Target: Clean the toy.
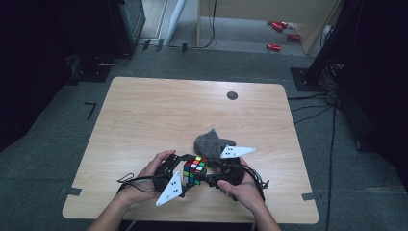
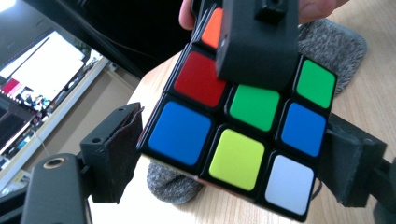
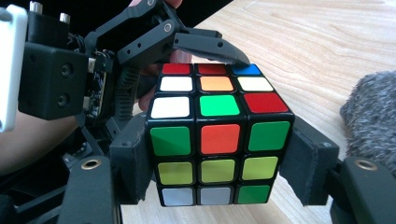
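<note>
While the right tongs point(image 3: 219, 163) clamp the rigid, slick cube point(image 3: 218, 140) by opposite faces, the left tongs point(image 2: 233, 154) flank it half-open, right pad touching, left apart.

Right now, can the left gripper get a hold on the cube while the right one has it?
Probably yes. The right gripper clamps the cube by two opposite sides, and the left gripper already straddles it, one pad touching and a small gap at the other.

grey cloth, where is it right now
In the high view the grey cloth lies bunched on the wooden table, just behind the Rubik's cube held between the two grippers, slightly to its right.
</note>
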